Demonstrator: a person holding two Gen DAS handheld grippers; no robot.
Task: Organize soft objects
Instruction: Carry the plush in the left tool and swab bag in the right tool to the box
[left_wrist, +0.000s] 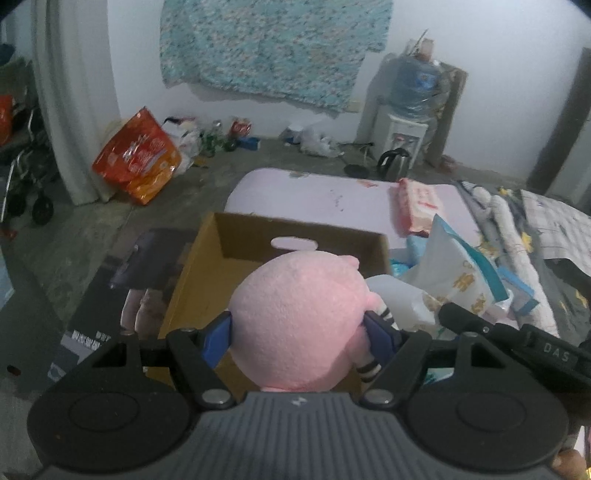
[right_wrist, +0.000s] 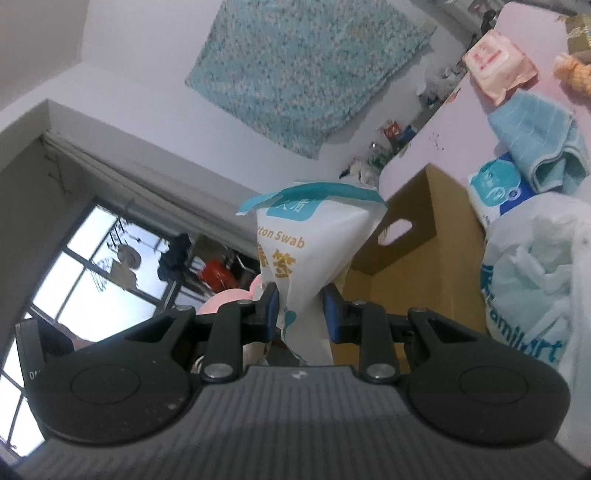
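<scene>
**Two hands, two soft things, one brown box**

The left hand-held gripper (left_wrist: 297, 334) is pinching a round, fuzzy pink plush toy (left_wrist: 299, 321). Its two blue pads press on the toy from both sides. The toy sits right between the fingers and fills the gap. A little striped black-and-white leg pokes out by the right pad. Just past the toy, in front of this hand-held gripper, is an open brown cardboard box (left_wrist: 229, 258) with an oval handle hole in its far wall. The toy hangs over the near part of the box.

The right hand-held gripper (right_wrist: 301, 312) is pinching a white soft plastic bag of cotton swabs with a teal top edge (right_wrist: 295, 254). Its jaws are close together, and the blue pads squeeze the thin lower part of the bag. The rest of the bag sticks out ahead of the fingers. The same brown cardboard box (right_wrist: 417, 236) is just to the right of this hand-held gripper, close to the bag.

The box stands on a pale pink desk (left_wrist: 314, 195). Farther ahead of the left hand-held gripper, on the desk, lies a pink pack of wipes (left_wrist: 417, 206). Off to the right of the right hand-held gripper are a folded light blue cloth (right_wrist: 539, 140) and a thin white plastic shopping bag (right_wrist: 535, 258).
</scene>
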